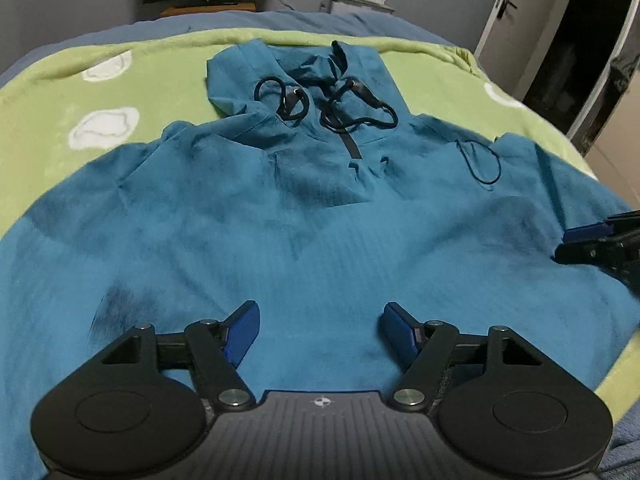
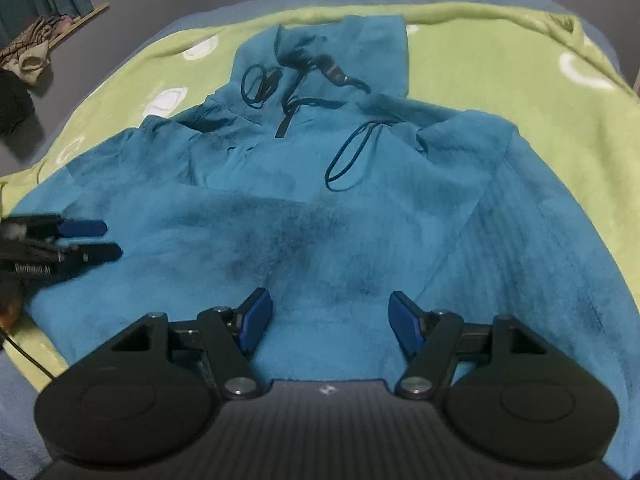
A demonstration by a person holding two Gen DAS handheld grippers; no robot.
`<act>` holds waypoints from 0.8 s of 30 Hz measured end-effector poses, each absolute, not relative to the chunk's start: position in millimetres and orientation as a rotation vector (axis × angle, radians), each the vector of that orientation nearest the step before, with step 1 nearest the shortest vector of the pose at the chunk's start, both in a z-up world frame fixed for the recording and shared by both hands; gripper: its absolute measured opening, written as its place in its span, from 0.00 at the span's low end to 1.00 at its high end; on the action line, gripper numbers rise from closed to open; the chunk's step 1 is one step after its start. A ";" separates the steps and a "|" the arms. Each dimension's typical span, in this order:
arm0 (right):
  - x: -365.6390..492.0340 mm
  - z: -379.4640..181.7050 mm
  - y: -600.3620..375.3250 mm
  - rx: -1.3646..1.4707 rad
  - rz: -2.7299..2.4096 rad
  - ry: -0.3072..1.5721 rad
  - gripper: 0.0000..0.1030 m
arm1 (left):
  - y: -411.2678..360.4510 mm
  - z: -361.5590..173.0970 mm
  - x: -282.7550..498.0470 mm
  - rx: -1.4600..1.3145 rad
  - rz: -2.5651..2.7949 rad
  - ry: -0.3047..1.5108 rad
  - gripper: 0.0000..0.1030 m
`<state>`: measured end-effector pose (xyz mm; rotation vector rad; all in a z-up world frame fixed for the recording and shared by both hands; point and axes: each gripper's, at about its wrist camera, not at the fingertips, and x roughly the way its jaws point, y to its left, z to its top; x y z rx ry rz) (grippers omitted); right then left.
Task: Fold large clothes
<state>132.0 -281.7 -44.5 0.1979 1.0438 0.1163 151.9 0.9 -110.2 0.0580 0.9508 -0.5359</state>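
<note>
Teal hoodie [image 1: 304, 216] lies front-up on green blanket [image 1: 52, 92], hood far end. Left tongs [image 1: 319, 320] and right tongs [image 2: 330, 312] hover over its lower body, both spread, pinching nothing.
</note>
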 end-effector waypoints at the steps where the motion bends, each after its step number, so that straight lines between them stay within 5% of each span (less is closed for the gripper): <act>1: 135.2 -41.2 -283.4 0.219 0.116 1.047 0.64 | 3.8 -107.2 152.6 0.045 -0.536 0.955 0.68; 14: 283.6 1.5 -318.2 0.257 0.040 0.741 0.64 | -21.1 -35.6 273.7 -0.006 -0.466 0.764 0.76; 24: 429.9 -54.7 -337.8 0.252 -0.076 0.628 0.64 | -64.8 -70.3 437.1 -0.111 -0.261 0.733 0.77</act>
